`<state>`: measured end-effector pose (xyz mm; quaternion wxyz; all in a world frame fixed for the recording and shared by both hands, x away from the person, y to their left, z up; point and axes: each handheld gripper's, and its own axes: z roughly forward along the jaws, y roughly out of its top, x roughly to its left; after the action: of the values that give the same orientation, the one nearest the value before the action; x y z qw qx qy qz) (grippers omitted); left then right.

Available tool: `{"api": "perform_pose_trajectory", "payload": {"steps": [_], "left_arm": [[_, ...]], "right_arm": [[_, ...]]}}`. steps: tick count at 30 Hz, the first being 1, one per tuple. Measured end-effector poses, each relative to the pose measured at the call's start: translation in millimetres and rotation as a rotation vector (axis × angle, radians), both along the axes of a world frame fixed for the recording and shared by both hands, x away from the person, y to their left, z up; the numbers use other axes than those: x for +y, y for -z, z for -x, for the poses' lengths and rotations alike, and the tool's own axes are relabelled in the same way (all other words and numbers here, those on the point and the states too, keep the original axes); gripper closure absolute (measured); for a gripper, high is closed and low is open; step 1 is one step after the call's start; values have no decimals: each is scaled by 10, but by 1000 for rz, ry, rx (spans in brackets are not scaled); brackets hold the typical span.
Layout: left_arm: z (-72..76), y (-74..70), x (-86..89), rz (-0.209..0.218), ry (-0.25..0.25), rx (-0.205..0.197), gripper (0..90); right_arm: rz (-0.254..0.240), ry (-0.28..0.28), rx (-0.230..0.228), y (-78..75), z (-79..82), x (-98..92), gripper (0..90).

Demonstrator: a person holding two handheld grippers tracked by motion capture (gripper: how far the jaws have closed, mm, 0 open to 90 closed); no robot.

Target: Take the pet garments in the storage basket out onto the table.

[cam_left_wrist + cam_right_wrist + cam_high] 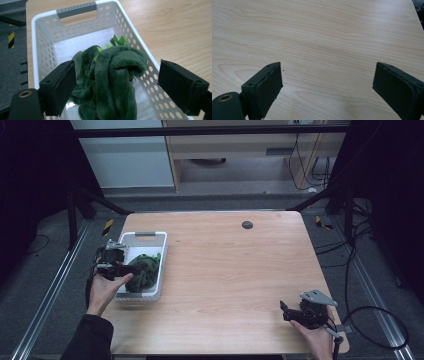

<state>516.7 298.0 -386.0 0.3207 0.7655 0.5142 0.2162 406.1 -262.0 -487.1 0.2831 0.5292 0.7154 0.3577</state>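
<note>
Hovering with fingers apart, left gripper [117, 82] flanks dark green plush cloth [110, 80] inside white perforated plastic basket [45, 32]. Right gripper [327, 87]: fingers apart above bare wooden desk [324, 37].

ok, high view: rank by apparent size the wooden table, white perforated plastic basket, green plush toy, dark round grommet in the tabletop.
1. Light wooden table
2. White perforated plastic basket
3. Dark green plush toy inside the basket
4. Dark round grommet, smallest by far
</note>
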Motion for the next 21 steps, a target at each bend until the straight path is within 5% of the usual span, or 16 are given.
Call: {"api": "perform_pose_trajectory", "payload": {"steps": [21], "left_arm": [[-186,191,-174,-50,-10,60,133]], "right_arm": [[-2,-13,23,30,-20,16,81]]}}
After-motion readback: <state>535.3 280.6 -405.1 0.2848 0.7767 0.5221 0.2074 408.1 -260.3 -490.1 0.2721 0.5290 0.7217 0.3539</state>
